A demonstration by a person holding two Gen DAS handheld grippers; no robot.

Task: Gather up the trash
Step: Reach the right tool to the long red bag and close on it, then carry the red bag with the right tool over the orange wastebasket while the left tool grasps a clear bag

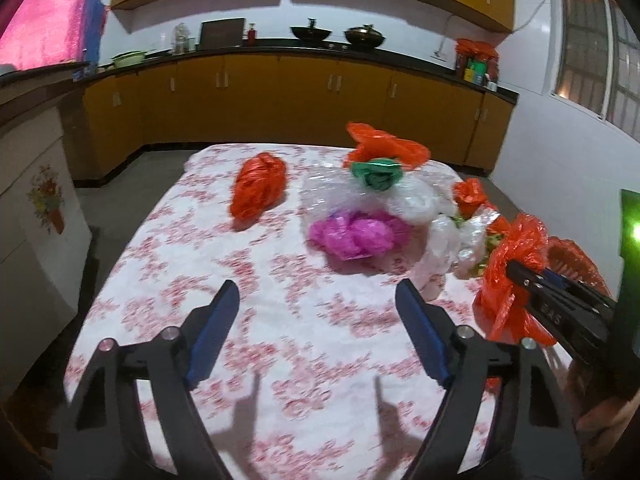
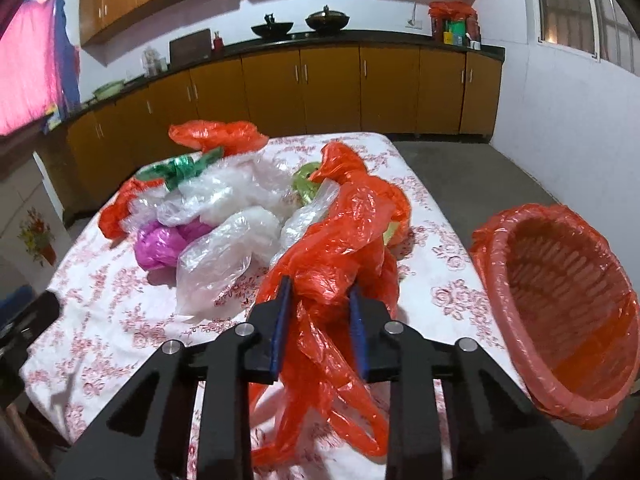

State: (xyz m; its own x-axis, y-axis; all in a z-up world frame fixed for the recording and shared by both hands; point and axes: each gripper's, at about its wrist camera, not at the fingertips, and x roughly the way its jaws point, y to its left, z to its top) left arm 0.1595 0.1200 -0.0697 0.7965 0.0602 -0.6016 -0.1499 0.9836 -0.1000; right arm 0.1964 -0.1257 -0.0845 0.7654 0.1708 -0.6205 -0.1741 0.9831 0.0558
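A pile of plastic-bag trash lies on the floral tablecloth (image 1: 280,320): a magenta bag (image 1: 356,236), a green bag (image 1: 376,172), clear bags (image 1: 420,200) and a far orange bag (image 1: 384,146). A crumpled orange bag (image 1: 258,190) lies apart to the left. My left gripper (image 1: 317,288) hovers open over bare cloth with nothing between its fingers. My right gripper (image 2: 320,286) is shut on a long orange bag (image 2: 340,232), whose handles hang below the fingers. The same grip shows at the right edge of the left wrist view, right gripper (image 1: 516,272).
A red woven basket (image 2: 520,344) lined with orange plastic stands tilted at the table's right edge. Brown kitchen cabinets (image 1: 280,92) and a dark counter with pots run along the back wall. Grey floor (image 2: 480,176) lies beyond the table's far right side.
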